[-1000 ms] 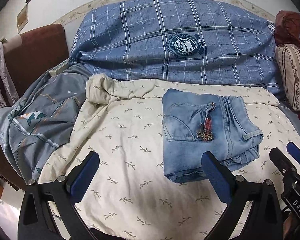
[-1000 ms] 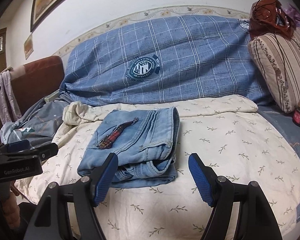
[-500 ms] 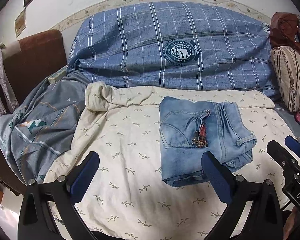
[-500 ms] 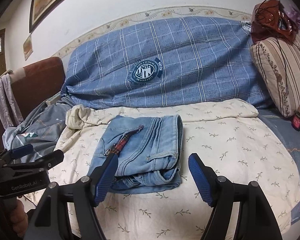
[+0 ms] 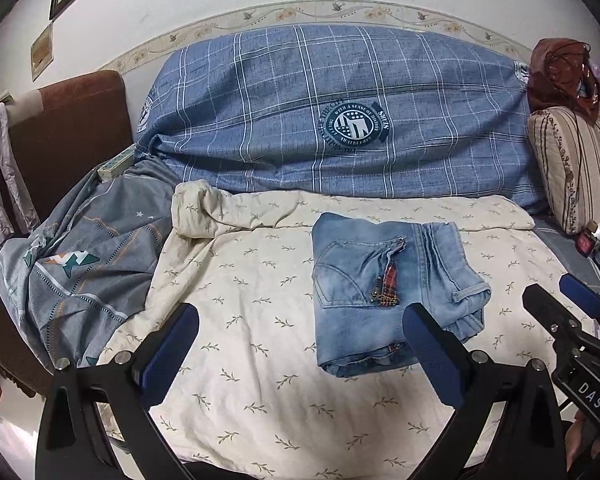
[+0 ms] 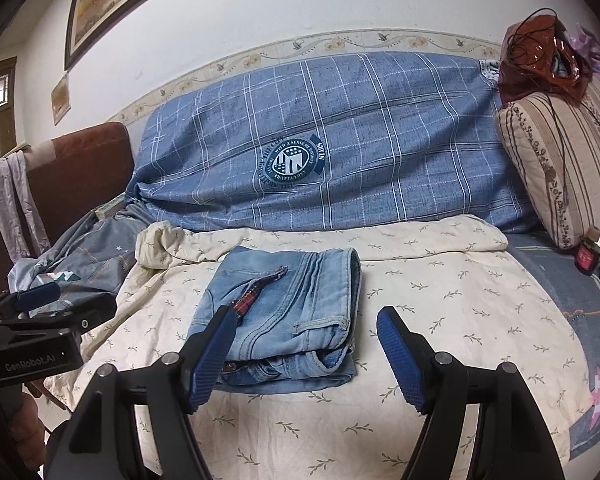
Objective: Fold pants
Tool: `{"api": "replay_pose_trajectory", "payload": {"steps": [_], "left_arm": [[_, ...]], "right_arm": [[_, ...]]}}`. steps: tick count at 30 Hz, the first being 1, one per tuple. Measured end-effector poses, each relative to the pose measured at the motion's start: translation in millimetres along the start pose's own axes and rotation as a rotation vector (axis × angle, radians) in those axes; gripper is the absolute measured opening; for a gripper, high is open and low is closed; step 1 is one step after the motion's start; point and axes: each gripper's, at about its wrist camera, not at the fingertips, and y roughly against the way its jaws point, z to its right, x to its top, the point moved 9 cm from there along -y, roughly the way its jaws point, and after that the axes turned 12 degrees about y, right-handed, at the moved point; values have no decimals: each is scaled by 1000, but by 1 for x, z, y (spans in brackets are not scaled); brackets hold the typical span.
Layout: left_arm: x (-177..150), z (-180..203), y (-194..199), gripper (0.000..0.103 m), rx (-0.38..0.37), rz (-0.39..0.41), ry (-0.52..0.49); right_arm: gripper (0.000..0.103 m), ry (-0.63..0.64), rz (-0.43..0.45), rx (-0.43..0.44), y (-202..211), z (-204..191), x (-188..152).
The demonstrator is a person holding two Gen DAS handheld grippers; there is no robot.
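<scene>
Light blue jeans (image 5: 384,292) (image 6: 292,316) lie folded into a compact stack on the cream leaf-print sheet (image 5: 240,312) (image 6: 440,300), a red plaid tag hanging from the zipper. My left gripper (image 5: 302,320) hovers open above the sheet, near side of the jeans, nothing between its blue pads. My right gripper (image 6: 306,322) is open too, held above the jeans' near edge without touching them. Each gripper shows at the edge of the other's view.
A big blue plaid cushion (image 5: 340,120) backs the seat. A grey patterned blanket (image 5: 80,264) is bunched at the left by the brown armrest (image 5: 60,128). A striped pillow (image 6: 560,160) and small bottles (image 6: 592,256) sit at the right.
Both grippers have lifted and drawn back from the jeans, which now look smaller and farther away. Both stay open; the jeans have not moved.
</scene>
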Motion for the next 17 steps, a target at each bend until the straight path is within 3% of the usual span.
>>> {"api": "replay_pose_trajectory", "payload": {"steps": [17], "left_arm": [[11, 8, 4, 102, -87, 45, 14]], "right_arm": [[76, 35, -4, 19, -9, -9, 3]]}}
